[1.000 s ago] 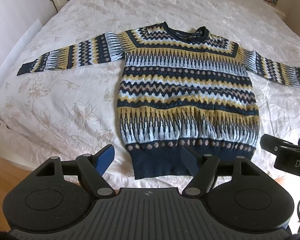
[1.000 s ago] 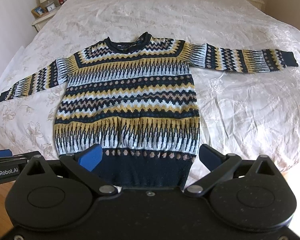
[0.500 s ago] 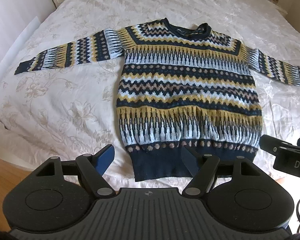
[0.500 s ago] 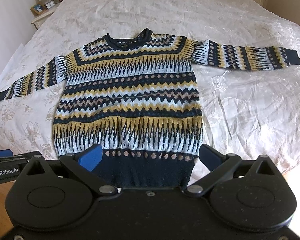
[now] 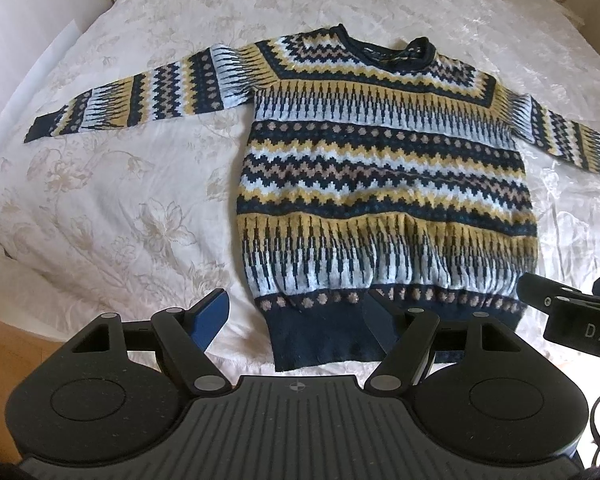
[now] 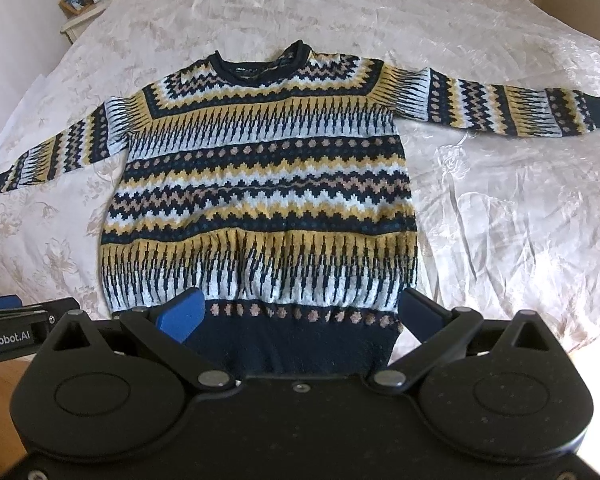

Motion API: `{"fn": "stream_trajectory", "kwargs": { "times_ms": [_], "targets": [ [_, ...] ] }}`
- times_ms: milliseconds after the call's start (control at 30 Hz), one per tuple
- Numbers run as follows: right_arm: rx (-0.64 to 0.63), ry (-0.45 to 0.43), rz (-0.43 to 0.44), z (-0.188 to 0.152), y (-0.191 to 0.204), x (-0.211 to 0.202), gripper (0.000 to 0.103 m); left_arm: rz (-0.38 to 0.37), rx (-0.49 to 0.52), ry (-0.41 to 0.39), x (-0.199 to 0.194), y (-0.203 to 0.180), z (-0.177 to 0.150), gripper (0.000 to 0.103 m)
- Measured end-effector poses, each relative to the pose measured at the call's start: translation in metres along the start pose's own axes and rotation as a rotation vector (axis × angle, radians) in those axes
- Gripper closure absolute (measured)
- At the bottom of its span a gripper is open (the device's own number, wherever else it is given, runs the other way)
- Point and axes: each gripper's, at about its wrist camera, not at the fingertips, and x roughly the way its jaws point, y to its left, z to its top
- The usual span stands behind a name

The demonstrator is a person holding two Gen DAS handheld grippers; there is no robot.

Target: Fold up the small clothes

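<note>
A navy, yellow and pale-blue patterned sweater point(image 5: 384, 176) lies flat and face up on the bed, both sleeves spread sideways, the hem nearest me; it also shows in the right wrist view point(image 6: 260, 192). My left gripper point(image 5: 296, 316) is open and empty, just above the hem's left corner. My right gripper point(image 6: 300, 312) is open and empty, its jaws straddling the navy hem band point(image 6: 296, 344). The right gripper's body point(image 5: 572, 316) shows at the right edge of the left wrist view.
The white floral bedspread point(image 5: 112, 208) covers the bed around the sweater. A bedside table point(image 6: 84, 12) with framed photos and a clock stands at the far left. Wooden floor point(image 5: 16, 348) shows below the bed's near edge.
Both grippers have moved forward and down toward the sweater's hem; the sweater looms larger in both views. It has not moved. Both grippers stay open.
</note>
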Motion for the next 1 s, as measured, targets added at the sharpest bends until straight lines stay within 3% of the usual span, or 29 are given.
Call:
{"fn": "stream_trajectory", "kwargs": {
  "times_ms": [333,733,833,1000],
  "targets": [
    [0.009,0.044,-0.002,0.014,-0.001,0.02,0.001,-0.002,0.017,0.041,0.02,-0.004,0.02,0.031],
    [0.028,0.072,-0.014,0.051,0.001,0.044,0.001,-0.039,0.044,0.051,0.043,-0.012,0.07,0.031],
    [0.044,0.068,-0.031,0.061,0.0,0.046,0.001,-0.078,0.034,0.023,0.045,-0.009,0.084,0.031],
    [0.084,-0.01,-0.047,0.08,-0.005,0.042,0.001,-0.136,0.003,-0.118,0.035,0.0,0.114,0.031]
  ]
}}
